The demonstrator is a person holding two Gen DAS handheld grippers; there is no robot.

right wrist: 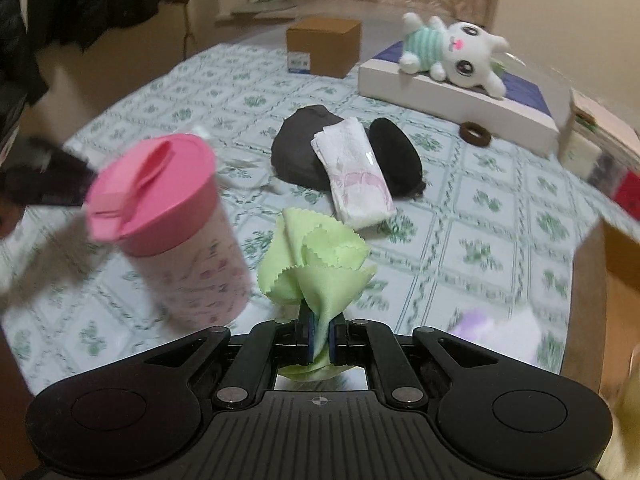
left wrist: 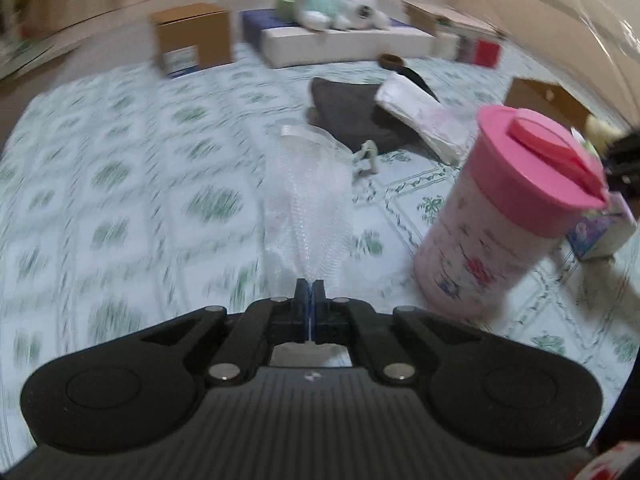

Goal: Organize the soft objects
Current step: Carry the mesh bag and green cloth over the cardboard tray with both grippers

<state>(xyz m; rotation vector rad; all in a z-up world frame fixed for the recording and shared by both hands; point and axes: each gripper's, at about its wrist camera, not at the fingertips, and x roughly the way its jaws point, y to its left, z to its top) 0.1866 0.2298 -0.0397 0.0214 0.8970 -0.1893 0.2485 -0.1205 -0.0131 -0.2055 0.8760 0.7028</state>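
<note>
Green cloth (right wrist: 320, 268) between right tongs (right wrist: 320, 320)

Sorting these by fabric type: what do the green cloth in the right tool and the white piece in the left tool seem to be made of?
Green cloth: likely smooth microfibre, as for lens cleaning; it has a slight sheen and pinked zigzag edges.
White piece: apparently sheer synthetic mesh or netting; the patterned bedsheet shows faintly through it. Blur leaves the weave uncertain.

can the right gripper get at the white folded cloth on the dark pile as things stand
Probably not yet: the path across the tablecloth to the white folded cloth looks free, but the right gripper is shut on a green cloth.
</note>
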